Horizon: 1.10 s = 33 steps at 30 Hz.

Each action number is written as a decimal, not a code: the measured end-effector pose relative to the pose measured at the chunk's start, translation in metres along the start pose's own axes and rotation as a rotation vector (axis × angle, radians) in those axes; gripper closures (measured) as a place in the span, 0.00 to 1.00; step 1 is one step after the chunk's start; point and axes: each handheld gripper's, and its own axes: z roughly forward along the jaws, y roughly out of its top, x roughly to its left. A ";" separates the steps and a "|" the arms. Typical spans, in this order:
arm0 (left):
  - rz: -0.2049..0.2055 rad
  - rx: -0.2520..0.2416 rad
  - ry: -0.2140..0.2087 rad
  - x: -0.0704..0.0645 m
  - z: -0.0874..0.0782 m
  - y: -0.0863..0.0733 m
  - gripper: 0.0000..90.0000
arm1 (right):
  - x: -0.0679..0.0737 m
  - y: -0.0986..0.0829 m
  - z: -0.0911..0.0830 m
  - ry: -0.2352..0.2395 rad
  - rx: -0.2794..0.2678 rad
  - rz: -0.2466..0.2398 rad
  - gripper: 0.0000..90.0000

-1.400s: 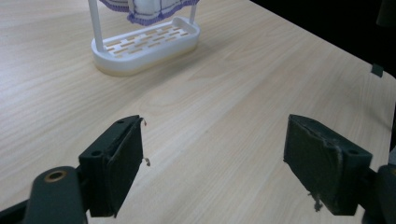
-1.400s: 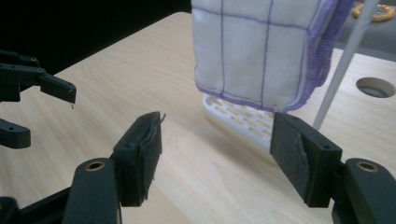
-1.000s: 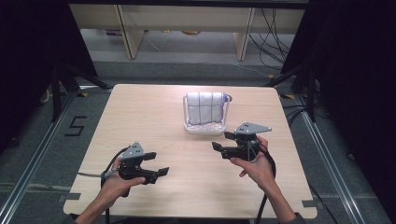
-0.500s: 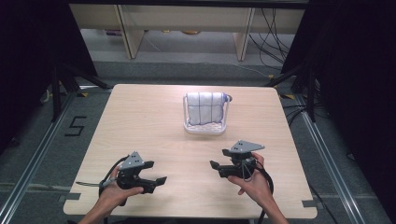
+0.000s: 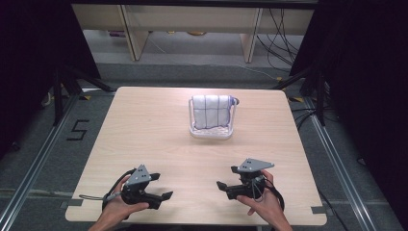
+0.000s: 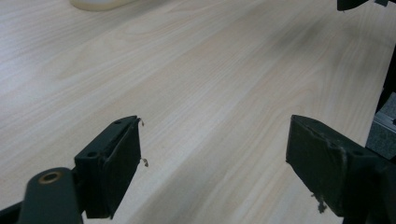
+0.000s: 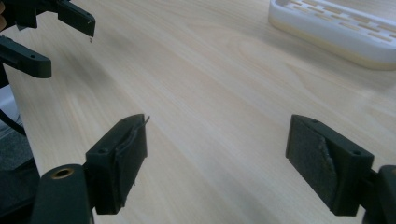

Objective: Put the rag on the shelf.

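Observation:
A white slotted basket (image 5: pixel 210 132) stands in the middle of the wooden table (image 5: pixel 144 125), with a folded white cloth with blue lines (image 5: pixel 211 111) upright in it. My left gripper (image 5: pixel 162 186) hovers low near the front edge, left of centre, jaws open and pointing right. My right gripper (image 5: pixel 226 177) is near the front edge, right of centre, open and pointing left. The left gripper view has the open left gripper (image 6: pixel 215 158) over bare wood. In the right gripper view the open right gripper (image 7: pixel 217 154) has nothing between its jaws, with the basket (image 7: pixel 336 28) farther off.
The left gripper (image 7: pixel 46 28) appears at the top left of the right gripper view. The table's front edge (image 5: pixel 192 224) is just behind both hands. Dark stands and cables (image 5: pixel 308 77) surround the table; a floor mark "5" (image 5: pixel 77 130) lies at the left.
Both grippers have drawn back from the middle of the table toward its front edge, away from the basket. Both stay open; the basket and cloth have not moved.

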 end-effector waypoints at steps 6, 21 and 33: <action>-0.001 0.018 0.001 -0.002 -0.003 -0.010 0.17 | -0.001 -0.012 -0.003 0.007 0.026 -0.021 0.19; 0.007 0.074 -0.010 -0.011 -0.012 -0.027 0.17 | 0.001 -0.043 -0.020 -0.015 0.058 0.019 0.19; 0.029 0.096 0.025 -0.013 -0.022 -0.032 0.17 | 0.006 -0.060 -0.029 -0.045 0.136 0.018 0.19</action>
